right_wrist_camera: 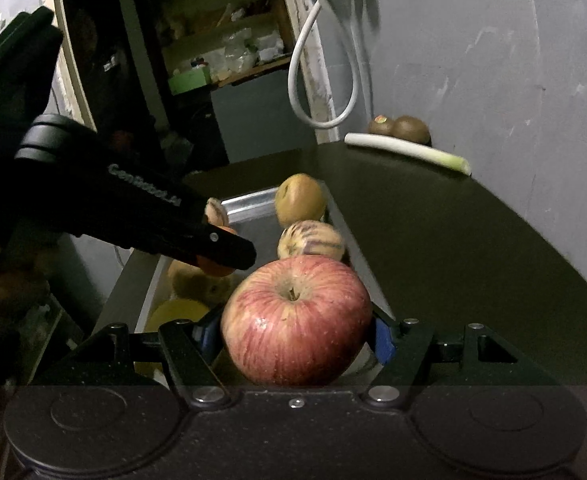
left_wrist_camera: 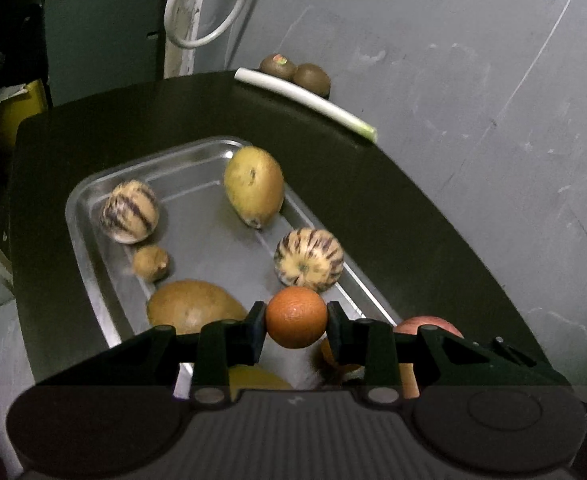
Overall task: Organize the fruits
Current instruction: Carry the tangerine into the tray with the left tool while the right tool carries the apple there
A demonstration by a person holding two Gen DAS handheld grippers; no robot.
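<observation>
Left claw (left_wrist_camera: 296,320) clamps an orange (left_wrist_camera: 296,317) between its tips, above the steel tray (left_wrist_camera: 93,216) | right claw (right_wrist_camera: 296,334) grips a red apple (right_wrist_camera: 296,320), beside the tray's edge over the dark tabletop (right_wrist_camera: 473,248)

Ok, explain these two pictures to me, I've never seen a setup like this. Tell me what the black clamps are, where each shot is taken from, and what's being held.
There is no robot here: a person holds a two-fingered clamp in each hand, and a wide-angle camera on each clamp looks forward along its fingers. One picture comes from the left gripper, shut on a small orange. The other comes from the right gripper, shut on a red apple. Ahead, on a dark table, a metal tray holds striped melons, brownish fruits and more. At the table's far edge lie a pale leek stalk and two kiwis.
</observation>
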